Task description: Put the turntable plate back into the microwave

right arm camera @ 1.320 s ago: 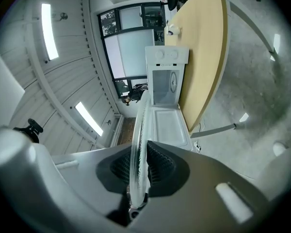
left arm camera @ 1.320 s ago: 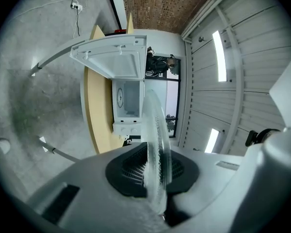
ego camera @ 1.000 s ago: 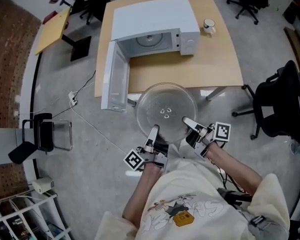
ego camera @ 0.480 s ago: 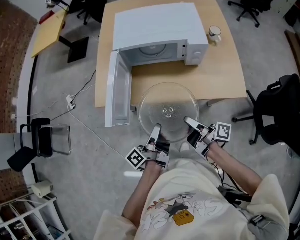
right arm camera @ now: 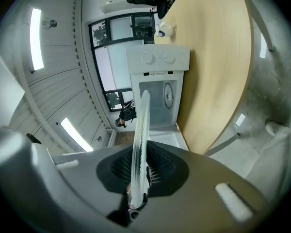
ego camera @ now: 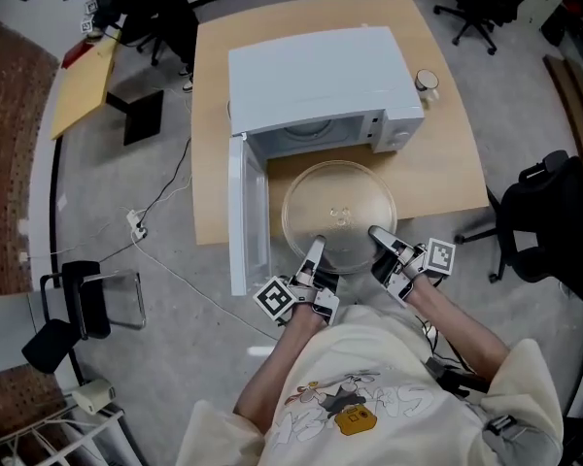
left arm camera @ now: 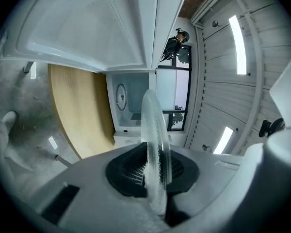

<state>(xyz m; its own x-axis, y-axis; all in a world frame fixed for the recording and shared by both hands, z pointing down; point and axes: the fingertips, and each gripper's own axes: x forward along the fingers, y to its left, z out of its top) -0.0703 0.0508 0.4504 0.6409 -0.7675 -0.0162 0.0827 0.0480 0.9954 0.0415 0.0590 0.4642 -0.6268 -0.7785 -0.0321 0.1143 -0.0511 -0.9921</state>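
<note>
Closer now: turntable plate [ego camera: 338, 212] hangs over the table [ego camera: 214, 163] at its near edge, just in front of the open microwave [ego camera: 316, 81]; a second ago it was mostly over the floor. Left gripper [ego camera: 315, 250] clamps the plate's near rim, right gripper [ego camera: 377, 234] clamps the rim alongside. Plate held level. Microwave door [ego camera: 250, 212] stands open at left.

Cream T-shirt [ego camera: 389, 372], cartoon chest print [ego camera: 335, 411]

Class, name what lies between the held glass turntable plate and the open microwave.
Only a bare strip of wooden table separates the turntable plate from the microwave. Nothing stands on that strip. The head view shows it.
</note>
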